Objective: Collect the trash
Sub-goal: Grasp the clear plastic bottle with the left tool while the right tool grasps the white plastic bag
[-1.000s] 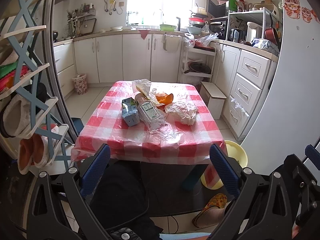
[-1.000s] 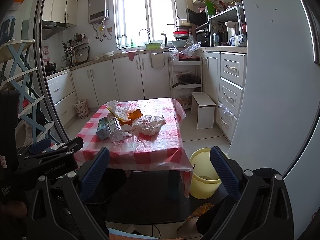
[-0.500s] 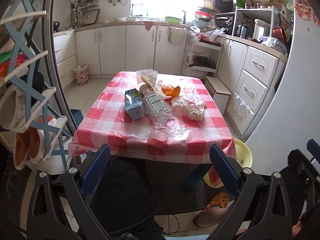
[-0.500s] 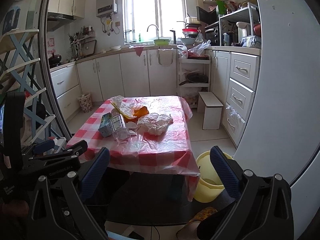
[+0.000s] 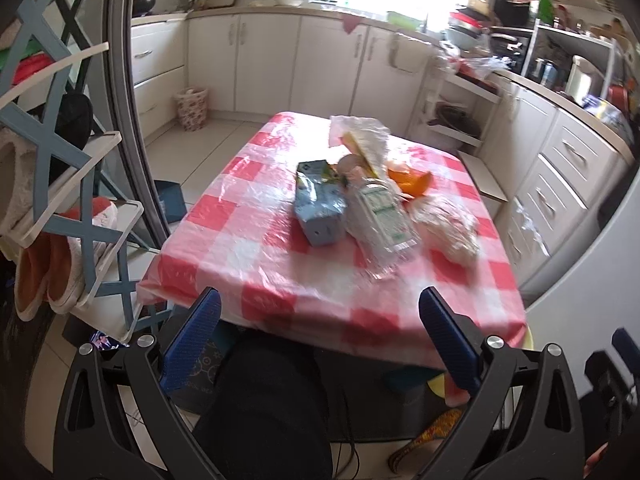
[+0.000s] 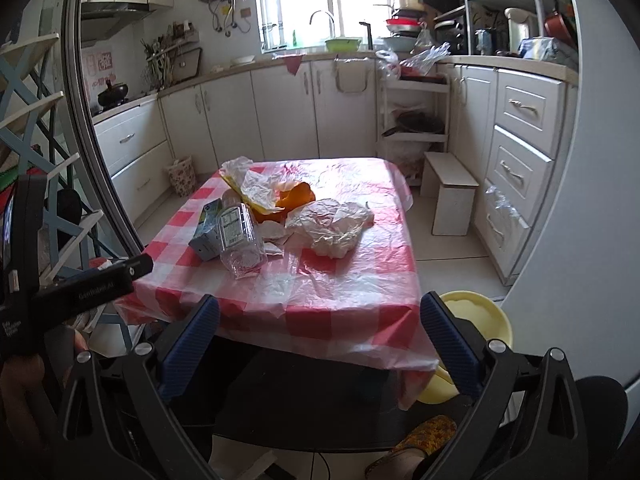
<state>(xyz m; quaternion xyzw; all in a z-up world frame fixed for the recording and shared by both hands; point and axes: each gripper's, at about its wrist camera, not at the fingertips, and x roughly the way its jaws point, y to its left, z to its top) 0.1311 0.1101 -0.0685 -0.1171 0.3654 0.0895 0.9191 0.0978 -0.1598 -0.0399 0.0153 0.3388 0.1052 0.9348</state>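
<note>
The left gripper (image 5: 318, 336) has its jaws spread wide and holds nothing. The right gripper (image 6: 320, 336) is likewise spread wide and empty. Both hang short of the near edge of the worktop (image 5: 280, 280), which carries a red-and-white checked cloth under a clear plastic sheet.

The trash lies in 1 cluster on the middle of the worktop, well apart from both grippers:
- A blue carton (image 5: 320, 210) lies on its side at the left of the cluster.
- A clear plastic bottle (image 5: 380, 220) with a green-and-white label lies just beside the carton, touching it on the right.
- An orange piece (image 5: 412, 182) sits behind the bottle.
- A crumpled white plastic bag (image 5: 362, 136) with a yellow item inside stands at the far end.
- A crumpled bundle of wrapping (image 6: 332, 226) lies at the right of the cluster.

A yellow bin (image 6: 476, 320) stands on the floor beside the near right corner of the worktop.
</note>
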